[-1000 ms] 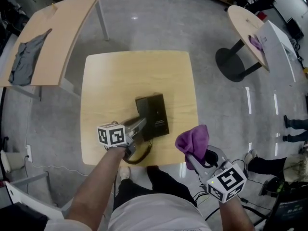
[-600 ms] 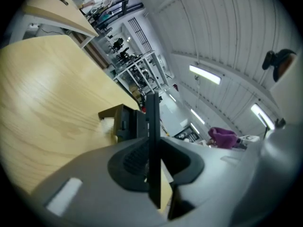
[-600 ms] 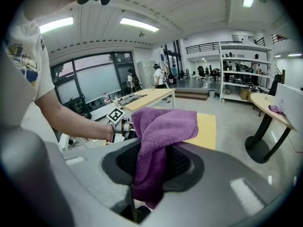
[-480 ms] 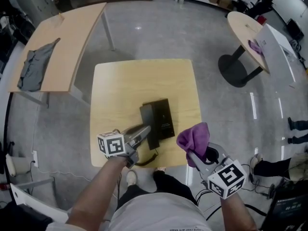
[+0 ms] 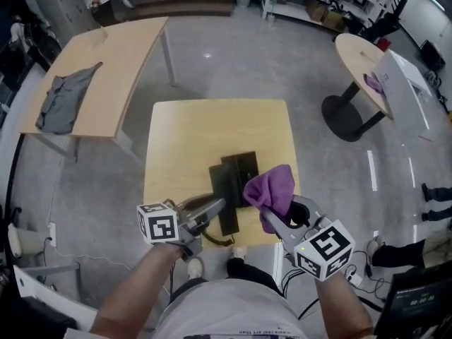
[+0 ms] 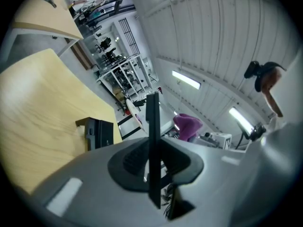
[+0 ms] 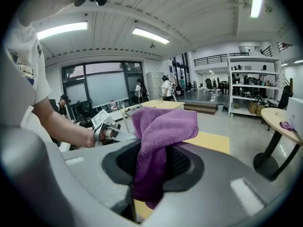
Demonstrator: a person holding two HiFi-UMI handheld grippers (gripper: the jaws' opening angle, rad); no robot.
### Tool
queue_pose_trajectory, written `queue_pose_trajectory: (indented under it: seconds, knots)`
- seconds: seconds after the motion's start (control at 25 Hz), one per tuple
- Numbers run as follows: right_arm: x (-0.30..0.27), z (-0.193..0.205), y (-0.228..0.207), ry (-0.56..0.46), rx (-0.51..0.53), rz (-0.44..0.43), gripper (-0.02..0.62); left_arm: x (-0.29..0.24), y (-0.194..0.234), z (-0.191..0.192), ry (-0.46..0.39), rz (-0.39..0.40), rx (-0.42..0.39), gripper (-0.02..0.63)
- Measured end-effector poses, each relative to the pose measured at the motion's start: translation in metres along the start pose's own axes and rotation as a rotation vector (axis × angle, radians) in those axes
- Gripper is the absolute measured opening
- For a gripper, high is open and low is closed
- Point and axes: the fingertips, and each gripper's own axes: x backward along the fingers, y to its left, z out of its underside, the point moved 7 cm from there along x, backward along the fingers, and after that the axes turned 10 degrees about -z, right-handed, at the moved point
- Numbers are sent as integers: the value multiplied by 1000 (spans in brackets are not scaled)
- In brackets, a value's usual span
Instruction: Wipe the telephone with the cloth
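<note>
On the square wooden table (image 5: pixel 191 140) sits the black telephone base (image 5: pixel 246 168). Its black handset (image 5: pixel 224 200) is lifted clear of the base, and my left gripper (image 5: pixel 214 208) is shut on it. A dark cord (image 5: pixel 214 240) hangs from the handset's near end. In the left gripper view the handset (image 6: pixel 152 141) stands edge-on between the jaws of that gripper (image 6: pixel 152 167), with the base (image 6: pixel 99 132) beyond. My right gripper (image 5: pixel 274 216) is shut on a purple cloth (image 5: pixel 270 188) just right of the handset. The cloth (image 7: pixel 161 136) drapes over the jaws of this gripper (image 7: pixel 158 174).
A long wooden table (image 5: pixel 120 55) at the left carries a grey garment (image 5: pixel 67 97). A round table (image 5: pixel 364 51) with a small purple rag (image 5: pixel 374 83) stands at the right. Shelving lines the back wall. Someone's feet (image 5: pixel 432 193) show at the right edge.
Both grippers have risen. The left one has lifted the handset off the base. The right one has carried the purple cloth leftwards, close to the handset.
</note>
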Motion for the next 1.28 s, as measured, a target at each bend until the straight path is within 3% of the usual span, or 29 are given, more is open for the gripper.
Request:
queue_pose_trajectory:
  seconds: [0.44, 1.28]
  knots:
    - [-43, -51, 20, -47, 85, -18, 114, 24, -25, 13, 9, 50, -15, 86]
    - [-43, 1, 79, 84, 33, -34, 114, 38, -36, -6, -32, 102, 5, 86]
